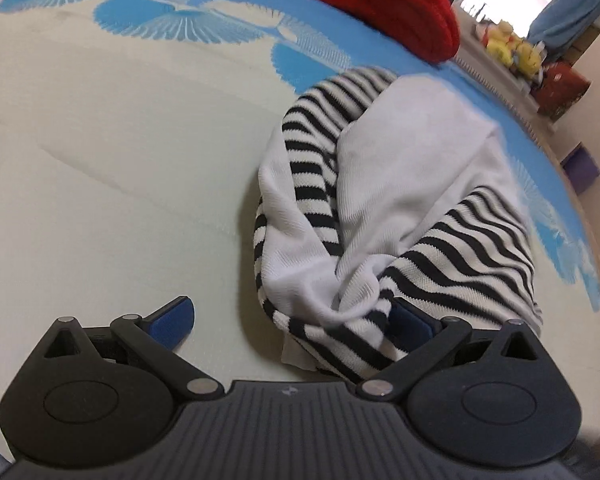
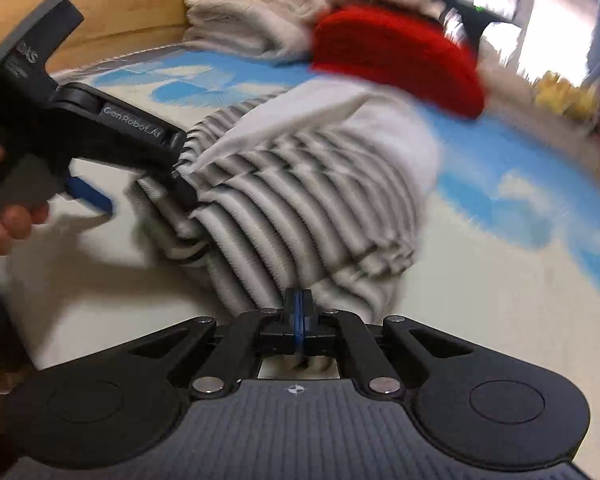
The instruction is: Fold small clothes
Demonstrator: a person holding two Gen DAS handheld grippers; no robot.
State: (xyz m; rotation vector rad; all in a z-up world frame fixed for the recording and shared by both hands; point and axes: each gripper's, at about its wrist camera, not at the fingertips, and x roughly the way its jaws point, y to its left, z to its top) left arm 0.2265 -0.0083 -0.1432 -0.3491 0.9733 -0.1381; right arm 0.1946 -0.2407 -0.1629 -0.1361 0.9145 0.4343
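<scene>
A small black-and-white striped garment with white parts (image 1: 384, 216) lies bunched on the bed. My left gripper (image 1: 292, 320) is open: its left pad (image 1: 172, 320) rests on the sheet, its right pad (image 1: 410, 320) is tucked under the garment's near edge. In the right wrist view the same garment (image 2: 308, 208) is motion-blurred. My right gripper (image 2: 299, 312) is shut, pinching the garment's near edge. The left gripper also shows in the right wrist view (image 2: 100, 184), at the garment's left side, held by a hand.
The bed sheet (image 1: 120, 160) is pale with blue fan prints. A red knitted item (image 1: 380, 4) and folded pale towels (image 2: 252, 8) lie at the far end. Yellow toys and a red box (image 1: 560, 88) stand beyond the bed's right edge.
</scene>
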